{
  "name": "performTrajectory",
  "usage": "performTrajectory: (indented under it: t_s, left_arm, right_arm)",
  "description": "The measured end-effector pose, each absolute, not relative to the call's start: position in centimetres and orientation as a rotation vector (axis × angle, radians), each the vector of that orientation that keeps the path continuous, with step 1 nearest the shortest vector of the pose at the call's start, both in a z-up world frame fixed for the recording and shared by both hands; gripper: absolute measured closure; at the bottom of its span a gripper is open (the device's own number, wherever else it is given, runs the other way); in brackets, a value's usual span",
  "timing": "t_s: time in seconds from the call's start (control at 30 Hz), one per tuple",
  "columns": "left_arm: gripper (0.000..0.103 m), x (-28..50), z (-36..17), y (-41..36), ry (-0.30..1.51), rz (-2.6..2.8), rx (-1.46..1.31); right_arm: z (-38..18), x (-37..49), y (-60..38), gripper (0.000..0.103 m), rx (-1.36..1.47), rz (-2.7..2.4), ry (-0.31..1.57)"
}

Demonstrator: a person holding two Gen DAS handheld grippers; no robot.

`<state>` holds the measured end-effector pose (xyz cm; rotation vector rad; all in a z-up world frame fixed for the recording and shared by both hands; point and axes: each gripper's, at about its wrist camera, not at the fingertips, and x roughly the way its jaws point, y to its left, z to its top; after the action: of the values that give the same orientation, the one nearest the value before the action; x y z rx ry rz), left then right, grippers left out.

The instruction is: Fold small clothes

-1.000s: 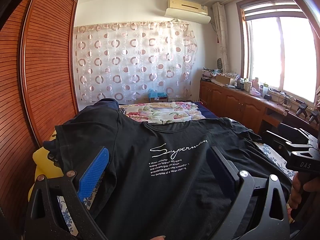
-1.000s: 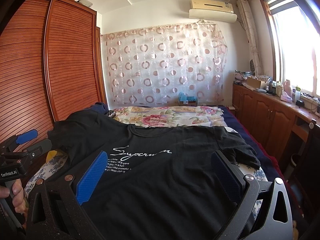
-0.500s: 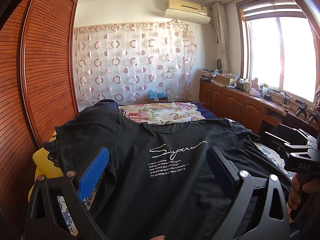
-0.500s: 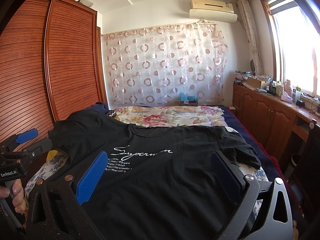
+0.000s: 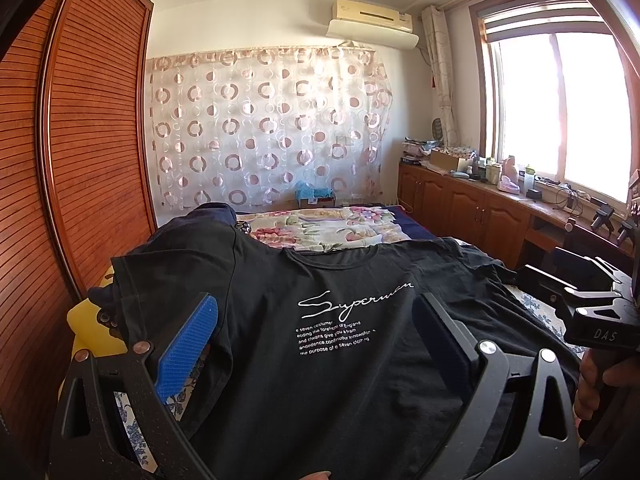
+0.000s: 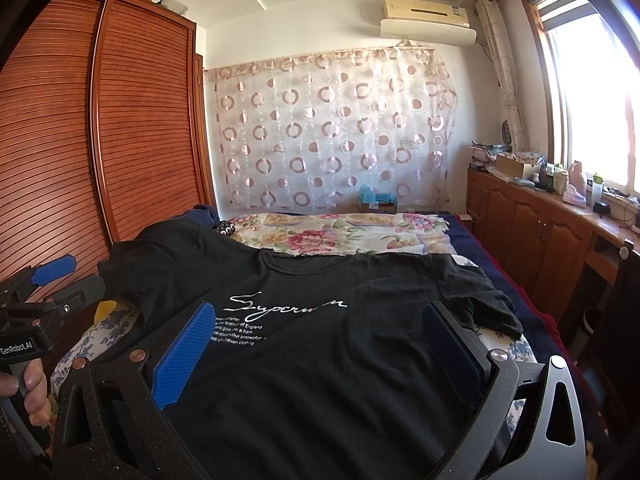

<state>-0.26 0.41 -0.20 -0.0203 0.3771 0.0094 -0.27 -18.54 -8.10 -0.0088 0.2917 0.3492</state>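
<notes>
black t-shirt (image 5: 328,344) lies spread face up on bed (image 6: 516,348), white script print toward the near end, collar toward floral quilt (image 6: 340,236). left gripper (image 5: 316,340) hovers over shirt's left half, jaws wide apart, nothing between them. right gripper (image 6: 320,344) hovers over the right half, jaws also spread, empty. right sleeve (image 6: 480,300) bunched and creased near bed edge. left sleeve drapes over dark clothes pile (image 5: 208,216) by wooden wardrobe (image 5: 92,140). yellow item (image 5: 88,324) pokes out under shirt's left edge. circle-print curtain (image 6: 336,132) behind, cluttered cabinet counter (image 6: 560,208) under window to the right. each view catches the other gripper held in a hand at frame edge.
</notes>
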Motion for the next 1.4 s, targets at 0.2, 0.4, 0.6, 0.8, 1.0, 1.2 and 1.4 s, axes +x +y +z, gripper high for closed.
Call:
performTrajectory:
  t_s: [0.2, 0.4, 0.6, 0.8, 1.0, 1.2, 1.4]
  left_arm:
    - [0.004, -0.3, -0.1, 0.3, 0.375, 0.010, -0.019]
    - [0.004, -0.3, -0.1, 0.6, 0.374, 0.010, -0.018]
    - [0.004, -0.4, 0.2, 0.8, 0.373, 0.010, -0.026]
    - [0.004, -0.4, 1.4, 1.0, 0.373, 0.012, -0.023]
    - [0.004, -0.4, 1.3, 0.9, 0.371, 0.011, -0.024]
    - [0.004, 0.1, 0.5, 0.8, 0.384, 0.007, -0.028]
    - [0.004, 0.6, -0.7, 1.3, 0.413, 0.001, -0.032]
  right_arm:
    - [-8.1, -0.3, -18.5, 0.000, -0.008, 0.348, 0.291]
    - [-8.2, -0.1, -18.6, 0.000, -0.005, 0.345, 0.293]
    - [-8.2, -0.2, -18.6, 0.000, -0.005, 0.346, 0.293]
    - [-8.2, -0.2, -18.6, 0.000, -0.004, 0.347, 0.294]
    - [-8.2, -0.2, -18.6, 0.000, -0.004, 0.347, 0.294]
    - [-8.3, -0.1, -18.5, 0.000, -0.002, 0.359, 0.302]
    - [-8.6, 1.1, -18.1, 0.000, -0.003, 0.384, 0.314]
